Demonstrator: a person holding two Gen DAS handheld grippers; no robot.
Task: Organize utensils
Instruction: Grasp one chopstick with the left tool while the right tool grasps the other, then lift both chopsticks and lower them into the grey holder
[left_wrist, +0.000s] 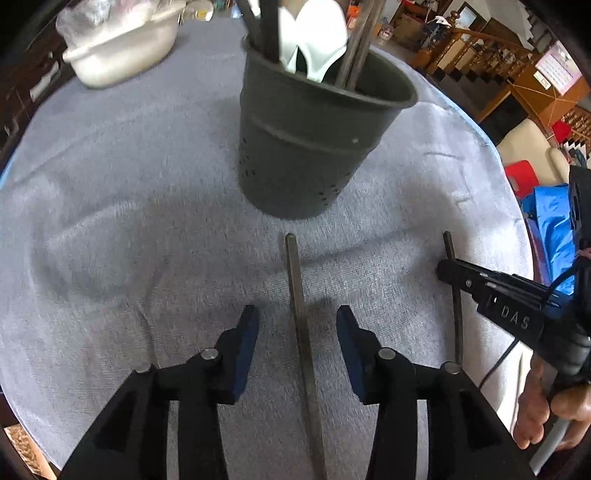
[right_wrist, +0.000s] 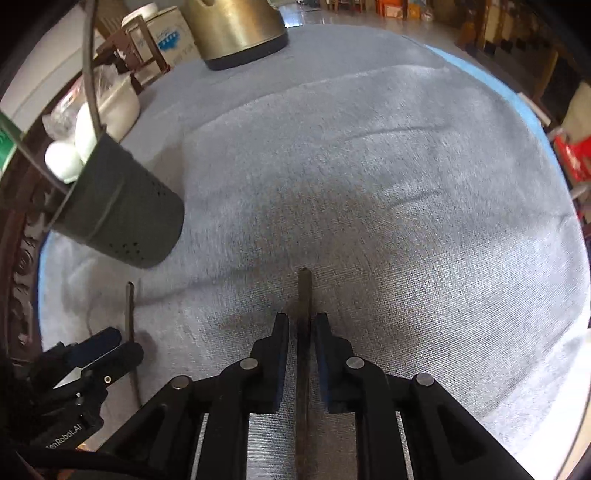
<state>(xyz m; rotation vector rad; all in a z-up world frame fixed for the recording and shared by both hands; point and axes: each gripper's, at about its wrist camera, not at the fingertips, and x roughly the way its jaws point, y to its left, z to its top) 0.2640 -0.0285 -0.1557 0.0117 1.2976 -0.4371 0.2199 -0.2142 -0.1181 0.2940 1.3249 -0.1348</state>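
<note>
We hold a gripper in each hand over a round table covered with a grey-blue cloth (left_wrist: 129, 221). Our left gripper (left_wrist: 297, 321) points steeply down with its jaws apart; a dark chopstick (left_wrist: 295, 280) lies flat on the cloth between the blue pads, and neither pad touches it. That chopstick's far end stops just short of the dark grey utensil holder (left_wrist: 314, 147), which stands upright near the middle of the table. The holder already carries several dark chopsticks (left_wrist: 354, 55) and white spoons (left_wrist: 314, 44), all leaning against its rim.

Our right gripper (right_wrist: 301, 321) hangs over a second chopstick (right_wrist: 305, 288), which lies nearer the table's right edge. Its jaws stand narrow, close on either side of the stick, with thin gaps showing between the pads and the stick, so we cannot tell whether they pinch it. The stick's tip pokes out past the fingertips. In the left wrist view this gripper (left_wrist: 443, 269) crosses that same chopstick (left_wrist: 452, 258), and our right hand (left_wrist: 554, 406) shows on its handle.

At the far edge of the table sit a brass-coloured kettle (right_wrist: 236, 33) and a white tub (left_wrist: 122, 48) holding something wrapped in clear plastic. From the right wrist view, the holder (right_wrist: 122, 218) stands toward the left edge.
</note>
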